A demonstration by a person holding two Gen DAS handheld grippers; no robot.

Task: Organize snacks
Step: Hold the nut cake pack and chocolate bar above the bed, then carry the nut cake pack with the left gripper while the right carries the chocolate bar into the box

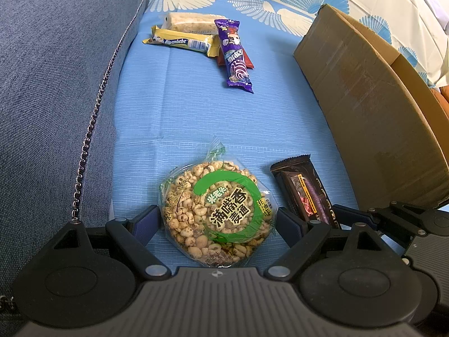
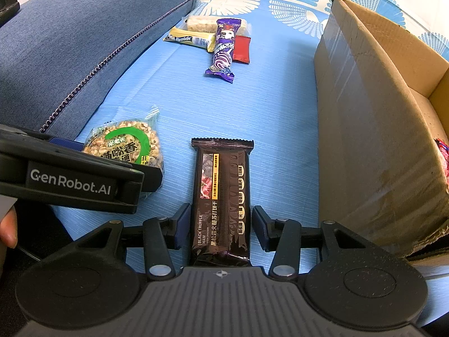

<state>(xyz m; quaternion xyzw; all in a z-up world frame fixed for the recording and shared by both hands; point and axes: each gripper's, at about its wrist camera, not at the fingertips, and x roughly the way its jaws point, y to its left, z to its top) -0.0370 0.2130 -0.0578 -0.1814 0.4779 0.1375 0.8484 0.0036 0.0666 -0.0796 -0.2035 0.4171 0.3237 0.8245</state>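
A round puffed-grain snack [image 1: 216, 210] with a green ring label lies on the blue cloth [image 1: 196, 118]. My left gripper [image 1: 219, 219] stands wide around it, with both pads against the wrapper's sides. The right wrist view shows that gripper's body [image 2: 70, 179] covering part of the snack [image 2: 126, 143]. A dark cracker pack [image 2: 221, 196] marked black truffle ham lies lengthwise. My right gripper [image 2: 221, 224] is closed on its near half, a pad at each long edge. Both packs rest on the cloth.
An open cardboard box [image 2: 364, 112] stands on the right, with a red wrapper [image 2: 443, 151] showing inside. Farther back lie a yellow candy stick [image 1: 179, 42], a purple pack [image 1: 234, 56], a pale rice bar [image 1: 193, 22] and a red packet [image 2: 242, 49]. A blue cushion [image 1: 56, 84] rises on the left.
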